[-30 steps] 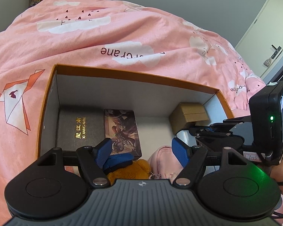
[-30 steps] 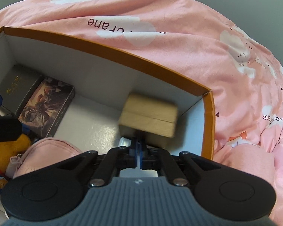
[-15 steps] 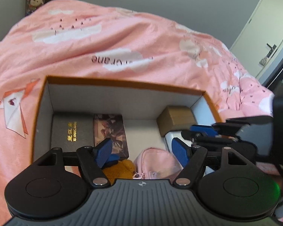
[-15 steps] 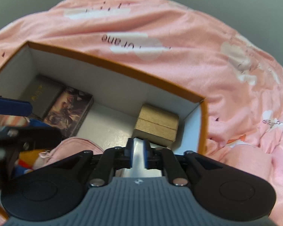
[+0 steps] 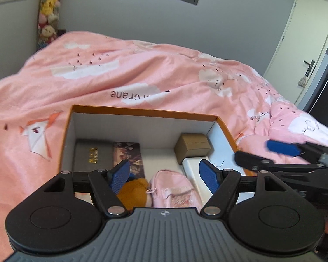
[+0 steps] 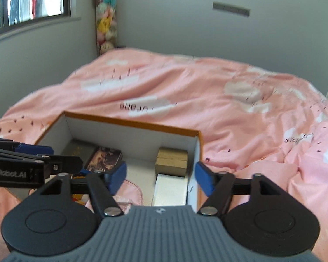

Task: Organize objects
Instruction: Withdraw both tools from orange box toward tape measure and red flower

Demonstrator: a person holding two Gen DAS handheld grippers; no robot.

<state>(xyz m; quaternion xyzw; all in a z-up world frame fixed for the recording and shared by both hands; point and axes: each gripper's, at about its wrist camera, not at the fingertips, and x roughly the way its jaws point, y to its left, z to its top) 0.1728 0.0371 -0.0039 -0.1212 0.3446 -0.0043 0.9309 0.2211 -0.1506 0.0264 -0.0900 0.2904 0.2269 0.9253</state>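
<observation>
Seen over the left hand-held gripper (image 5: pixel 164 173), whose blue pads stand apart on nothing, the orange-rimmed white cardboard box (image 5: pixel 142 111) on the pink quilted bed (image 5: pixel 142 74) already holds a black book (image 5: pixel 91 154), a picture-covered flat box (image 5: pixel 129 152), a tan cardboard box (image 5: pixel 193 146), a white slab-shaped box (image 5: pixel 194 168), a pink pouch (image 5: pixel 175 192) and an orange plush toy (image 5: pixel 133 193).

From the right side, the right hand-held gripper (image 6: pixel 160 175) has just been opening, nothing between its jaws, above the white slab. I'd judge that placing is done; next comes finding whatever remains outside the box.
</observation>
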